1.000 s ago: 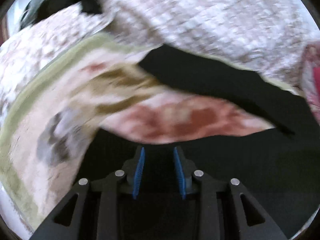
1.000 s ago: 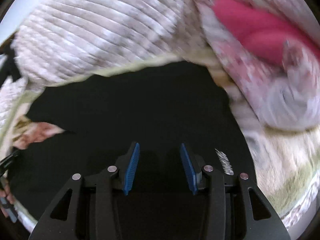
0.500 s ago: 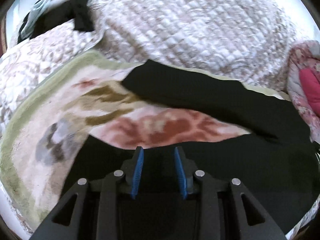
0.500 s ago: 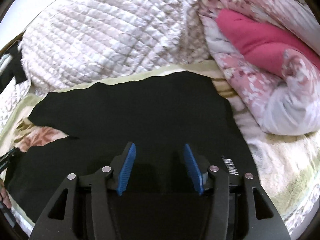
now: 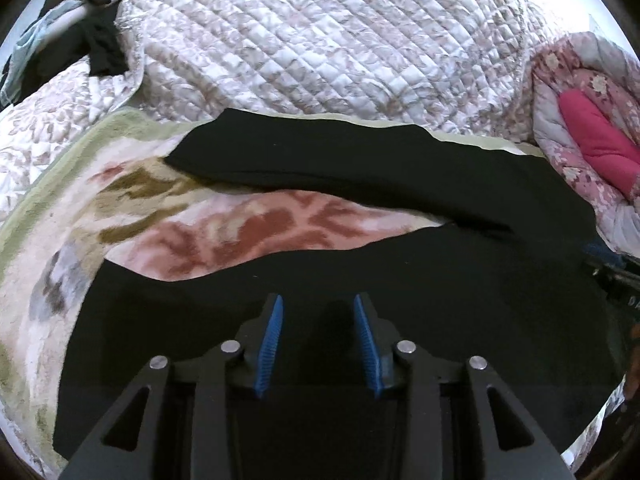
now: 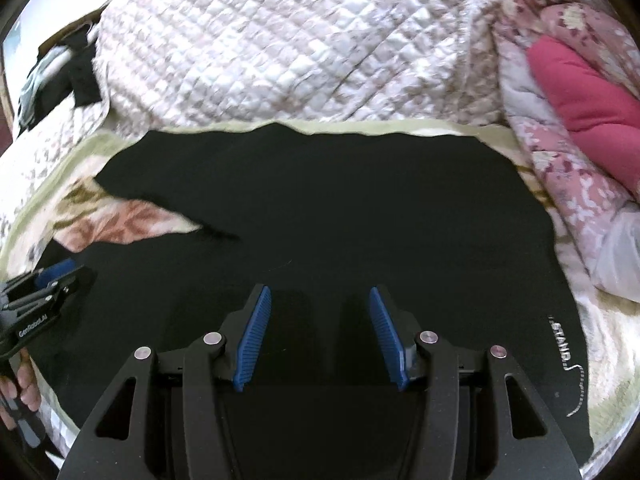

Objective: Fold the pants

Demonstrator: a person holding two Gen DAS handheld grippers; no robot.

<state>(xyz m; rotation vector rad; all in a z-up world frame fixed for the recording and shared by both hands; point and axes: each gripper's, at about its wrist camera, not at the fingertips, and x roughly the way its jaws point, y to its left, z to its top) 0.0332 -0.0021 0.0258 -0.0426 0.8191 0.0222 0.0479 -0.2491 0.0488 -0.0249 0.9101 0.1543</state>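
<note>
- Since a second ago: more of black pants [image 5: 400, 288] in both views, now sharp.
- Spread flat on floral blanket [image 5: 224, 236] of the bed, legs splayed apart.
- Left hand-held gripper [image 5: 319, 340]: just been opening, nothing between pads.
- Right hand-held gripper [image 6: 320, 336]: parted wider, empty, above pants.

Soft daylight, bright from up ahead of both grippers; white blown-out glare at the top corners. Black pants [image 5: 400, 280] read as flat dark mass, almost no fold detail. Faint shadows under the blue pads [image 6: 256, 340]. Strong fisheye bend and dark vignette at the rims. Slight motion smear on quilt [image 6: 300, 40], right view; left view sharper.
</note>
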